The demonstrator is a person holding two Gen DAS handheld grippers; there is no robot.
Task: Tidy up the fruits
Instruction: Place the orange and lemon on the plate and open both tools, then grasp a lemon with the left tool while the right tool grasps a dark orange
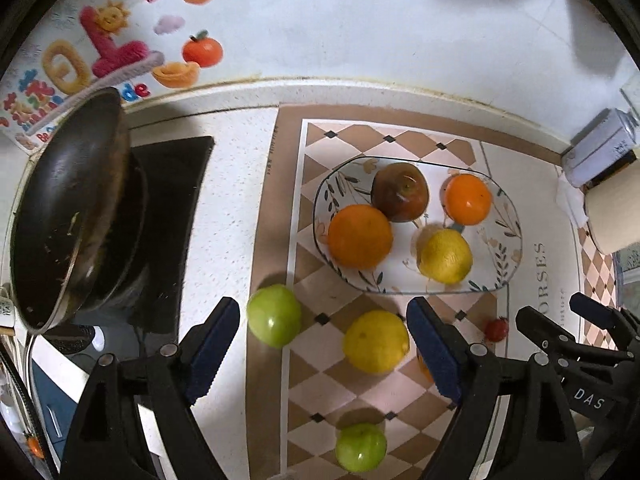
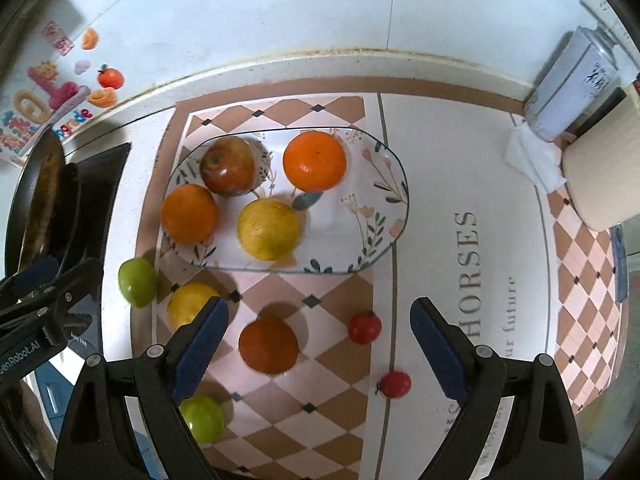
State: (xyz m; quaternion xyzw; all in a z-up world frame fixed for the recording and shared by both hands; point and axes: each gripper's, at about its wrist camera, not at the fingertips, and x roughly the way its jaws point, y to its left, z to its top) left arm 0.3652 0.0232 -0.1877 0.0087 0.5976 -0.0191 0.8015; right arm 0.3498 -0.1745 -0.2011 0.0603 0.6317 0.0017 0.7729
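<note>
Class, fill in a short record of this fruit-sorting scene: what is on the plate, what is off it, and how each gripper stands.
plate: apple, two oranges, lemon
on mat, off plate: second lemon, dark orange, two green fruits, two small red fruits
left gripper: open, empty
right gripper: open, empty

A home kitchen. A dark frying pan (image 1: 68, 208) sits tilted on a black stovetop (image 1: 172, 208) at the left end of a speckled white table (image 1: 228, 184). Behind the stovetop, cartoon stickers (image 1: 100, 48) decorate the white tiled wall (image 1: 360, 20); right of it lies a checkered mat (image 2: 320, 360) carrying a floral plate (image 2: 384, 208) of fruit.
</note>
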